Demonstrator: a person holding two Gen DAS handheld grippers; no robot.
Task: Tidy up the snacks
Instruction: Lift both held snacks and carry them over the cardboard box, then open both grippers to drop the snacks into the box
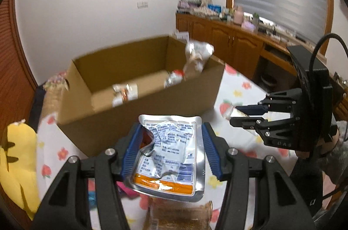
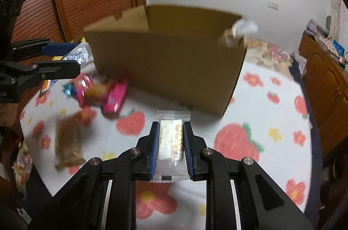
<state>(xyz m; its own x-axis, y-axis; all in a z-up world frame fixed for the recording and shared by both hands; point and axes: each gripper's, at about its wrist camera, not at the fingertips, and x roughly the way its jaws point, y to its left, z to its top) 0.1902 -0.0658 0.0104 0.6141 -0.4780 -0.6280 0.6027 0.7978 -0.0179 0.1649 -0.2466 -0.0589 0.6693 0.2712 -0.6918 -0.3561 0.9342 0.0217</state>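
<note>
A: Left wrist view first: what is the left tool [image 1: 171, 147] carrying?

B: A crumpled silver foil pouch [image 1: 167, 153], back side up, with small printed text and an orange band along its near edge. The blue pads press on its two long sides, so the tool is clamped on it. The pouch hangs above the flowered cloth of the surface [image 1: 237, 86], in front of the cardboard box [image 1: 139, 116].

A: And the box?

B: Open at the top. Two packets lie on its floor, and a crinkled silver-and-tan bag [image 1: 196, 56] sticks up over the right corner.

A: The right tool?

B: In the right wrist view the right tool [image 2: 170, 147] is closed tight on a small clear-wrapped snack bar [image 2: 171, 143], pale with gold rings printed along one side. Its crimped end pokes out past the fingertips. It is held above the cloth, near the front of the box [image 2: 165, 64].

A: How do the two tools sit?

B: Both tilt downward toward the box from the near side. From the left wrist view the right tool [image 1: 237, 114] shows side-on at the right, level with the box's front. From the right wrist view the left tool [image 2: 76, 58] shows at the left with the pouch [image 2: 81, 56] jutting from it.

A: Anything loose?

B: A pink packet [image 2: 114, 97], a blurred one beside it, and a brown bar [image 2: 67, 143] lie on the cloth left of the box.
</note>
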